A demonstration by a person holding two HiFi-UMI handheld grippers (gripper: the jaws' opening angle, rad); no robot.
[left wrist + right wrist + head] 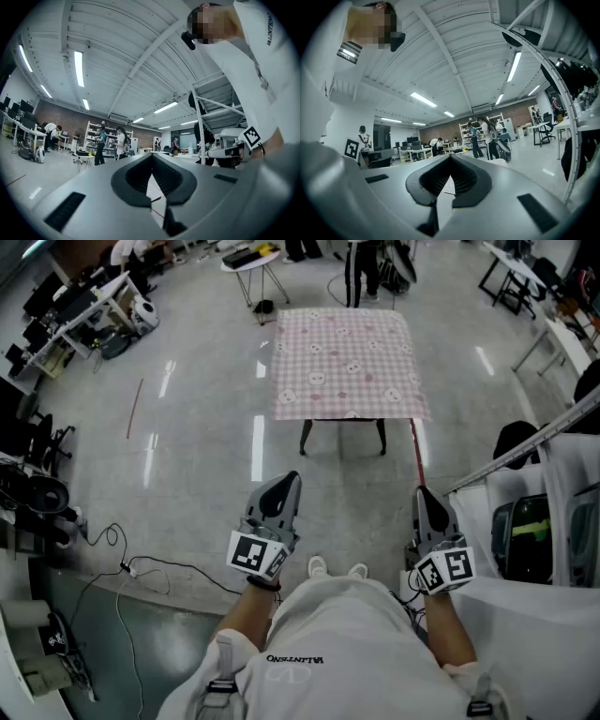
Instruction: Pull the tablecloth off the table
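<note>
One pink tablecloth [343, 362] on one table [306, 436], well ahead; left gripper [292, 478], right gripper [422, 492]: fingers closed, holding nothing.

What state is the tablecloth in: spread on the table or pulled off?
Spread. The pink checked tablecloth lies flat over the whole table, with only the table's legs showing below the cloth's near edge.
</note>
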